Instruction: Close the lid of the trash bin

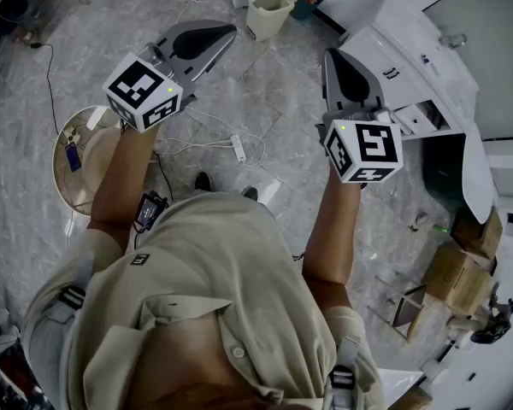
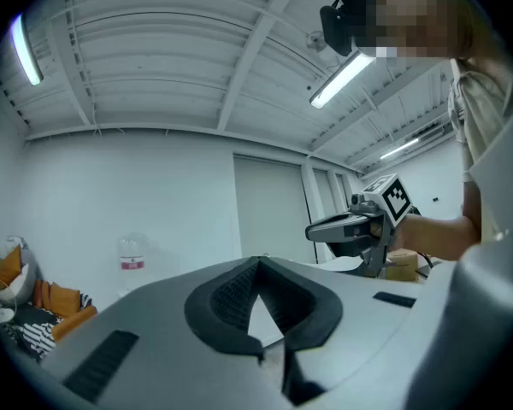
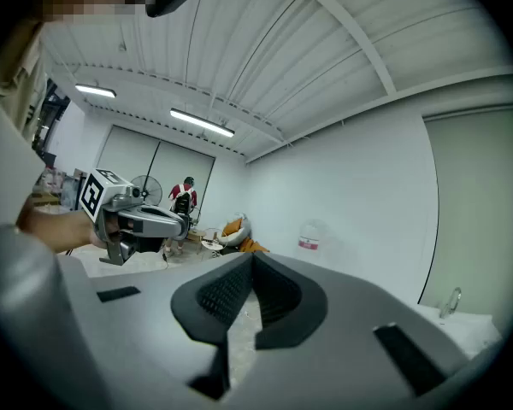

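Spotting the trash bin (image 1: 268, 13) far ahead on the stone floor (image 1: 265, 88), near the top of the head view and well apart from both claws. Looking open at the top, with a pale flap rising just behind it that may be the lid, though too small for certainty. Carrying the left claw (image 1: 229, 31) level and pinched fully together, pads meeting at the tips with nothing between. Carrying the right claw (image 1: 329, 56) level, narrow and empty in the same way. Judging the step in hand as the approach, with nothing touched yet. Doing it well probably means walking in close and bringing one claw above and behind the raised lid. Then pressing the lid down with closed tips rather than gripping, going gently against a light bin sliding or tipping. Failing to see into the bin from here. Noting a teal container (image 1: 306, 5) just beside it and cardboard boxes (image 1: 462, 267) at the right, contents not showing.
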A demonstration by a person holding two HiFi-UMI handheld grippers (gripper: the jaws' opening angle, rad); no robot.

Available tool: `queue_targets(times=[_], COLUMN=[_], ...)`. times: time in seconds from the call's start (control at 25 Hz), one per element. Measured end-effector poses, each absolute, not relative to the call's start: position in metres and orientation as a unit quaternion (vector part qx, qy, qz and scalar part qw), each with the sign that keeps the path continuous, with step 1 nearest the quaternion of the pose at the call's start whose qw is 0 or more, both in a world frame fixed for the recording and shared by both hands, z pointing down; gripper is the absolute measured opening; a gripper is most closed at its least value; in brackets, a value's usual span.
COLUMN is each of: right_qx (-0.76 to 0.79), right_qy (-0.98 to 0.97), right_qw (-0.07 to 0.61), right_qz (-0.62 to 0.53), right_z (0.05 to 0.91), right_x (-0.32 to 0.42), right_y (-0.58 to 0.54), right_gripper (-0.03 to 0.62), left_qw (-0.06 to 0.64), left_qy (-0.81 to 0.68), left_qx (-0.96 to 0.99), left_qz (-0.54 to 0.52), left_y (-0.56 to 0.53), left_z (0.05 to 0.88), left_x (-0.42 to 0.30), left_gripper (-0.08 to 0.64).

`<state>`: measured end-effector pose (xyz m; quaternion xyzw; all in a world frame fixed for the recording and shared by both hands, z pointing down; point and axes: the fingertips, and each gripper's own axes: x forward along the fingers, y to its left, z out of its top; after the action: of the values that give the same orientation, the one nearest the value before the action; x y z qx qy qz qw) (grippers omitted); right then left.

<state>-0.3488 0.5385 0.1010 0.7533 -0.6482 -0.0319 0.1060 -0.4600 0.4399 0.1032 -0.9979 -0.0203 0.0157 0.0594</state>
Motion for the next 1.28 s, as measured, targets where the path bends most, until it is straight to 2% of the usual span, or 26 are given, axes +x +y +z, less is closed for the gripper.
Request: queue_targets(times=[0.88, 1.08, 1.28], right_qx=[0.773, 0.775, 0.769], right_qy=[-0.625, -0.627, -0.636], right_qw=[0.108, 0.074, 0.070], right_qz=[-0.018, -0.013, -0.006], right_z=[0.117, 0.117, 0.126], right_x=[-0.365, -0.347, -0.316], right_y=[0.502, 0.499, 0.486], right_gripper=[0.023, 0.025, 0.025], left_qw=[0.043, 0.042, 0.038], left_qy=[-0.057, -0.063, -0.052], left_qx=[-0.997, -0.997, -0.998], left_qz=[0.018, 0.010, 0.001], left_y=[0.397, 0.394, 0.381], left_z=[0.123, 0.127, 0.135], left_x=[-0.463, -0.445, -0.417], left_gripper=[0.014, 0.014, 0.014])
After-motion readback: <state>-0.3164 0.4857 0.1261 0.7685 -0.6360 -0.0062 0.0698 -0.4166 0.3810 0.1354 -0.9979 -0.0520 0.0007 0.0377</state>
